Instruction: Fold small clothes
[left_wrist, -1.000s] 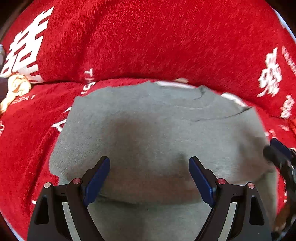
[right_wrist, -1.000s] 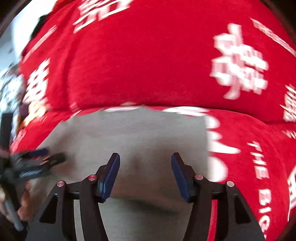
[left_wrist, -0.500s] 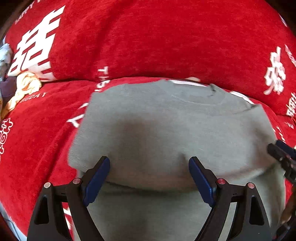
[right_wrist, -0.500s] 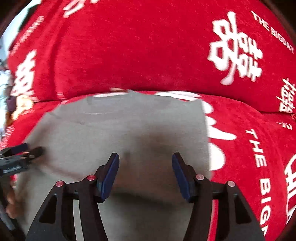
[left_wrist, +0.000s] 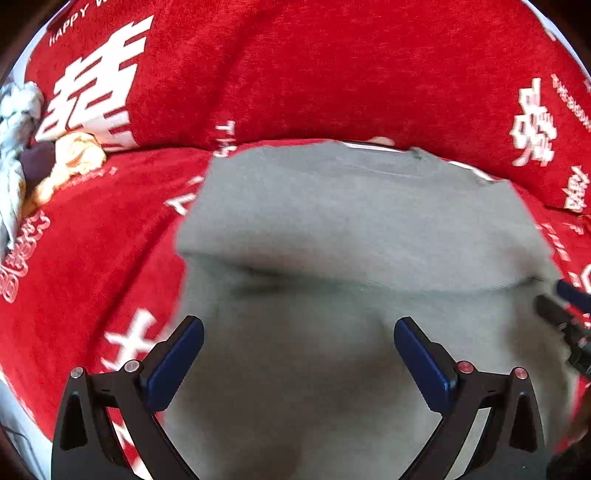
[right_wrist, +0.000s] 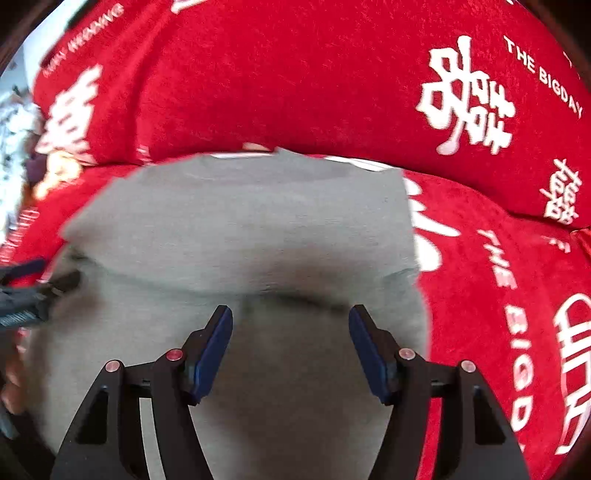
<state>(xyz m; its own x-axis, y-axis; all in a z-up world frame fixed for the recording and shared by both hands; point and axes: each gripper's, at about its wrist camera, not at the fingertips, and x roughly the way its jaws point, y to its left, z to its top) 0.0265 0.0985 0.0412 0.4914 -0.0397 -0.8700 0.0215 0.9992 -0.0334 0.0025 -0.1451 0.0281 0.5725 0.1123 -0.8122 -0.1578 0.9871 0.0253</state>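
Observation:
A grey garment (left_wrist: 354, 221) lies flat on a red blanket, its far part folded over the near part with the fold edge running across. It also shows in the right wrist view (right_wrist: 251, 229). My left gripper (left_wrist: 297, 332) is open and empty just above the near half of the garment. My right gripper (right_wrist: 290, 321) is open and empty over the same garment, close to its right edge. The right gripper's tips show at the right of the left wrist view (left_wrist: 561, 310), and the left gripper's tips show at the left of the right wrist view (right_wrist: 40, 280).
The red blanket (left_wrist: 103, 258) with white lettering covers the surface and a raised cushion behind (right_wrist: 295, 74). A heap of other clothes (left_wrist: 22, 147) lies at the far left.
Both grippers have drawn back toward me from the garment's far part. The folded-over edge now lies ahead of the fingertips instead of between them.

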